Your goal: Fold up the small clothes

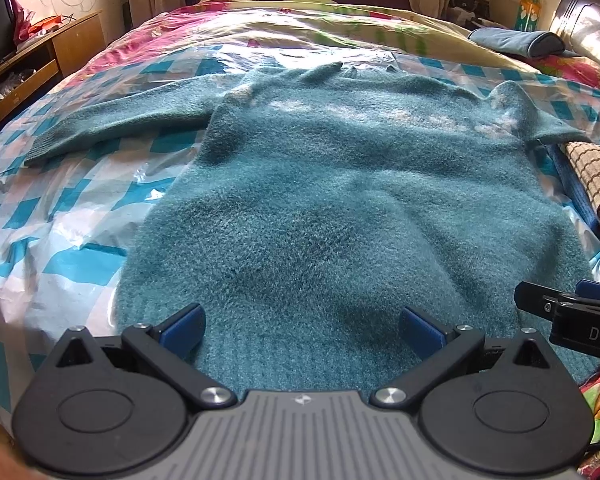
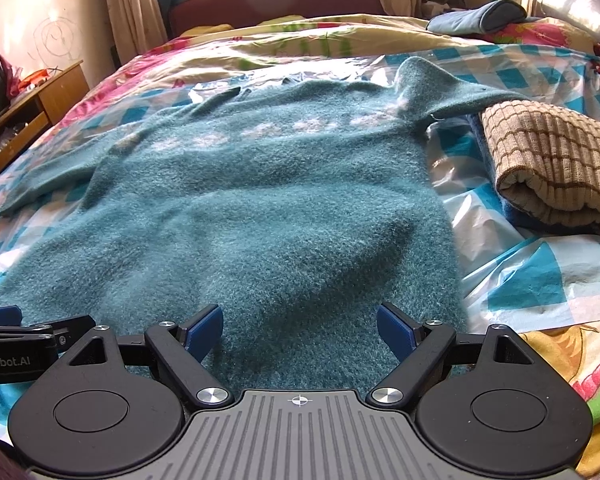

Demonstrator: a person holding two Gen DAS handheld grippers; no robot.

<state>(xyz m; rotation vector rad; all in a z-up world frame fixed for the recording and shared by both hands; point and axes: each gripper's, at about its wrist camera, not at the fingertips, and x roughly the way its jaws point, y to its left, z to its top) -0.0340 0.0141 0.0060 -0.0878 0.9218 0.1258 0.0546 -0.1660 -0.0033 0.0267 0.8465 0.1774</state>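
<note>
Teal sweater (image 1: 340, 200) flat, both tongs (image 1: 300, 334) (image 2: 300, 330) spread

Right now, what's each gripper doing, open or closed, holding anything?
Left gripper: open, holding nothing, over the teal sweater's hem.
Right gripper: open, holding nothing, over the same hem.

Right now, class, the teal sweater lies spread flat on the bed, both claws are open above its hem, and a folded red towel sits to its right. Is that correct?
One detail is wrong: the folded towel is tan with brown checks, not red, as the right wrist view shows. The teal sweater does lie spread out, with the left claw and right claw open.
</note>
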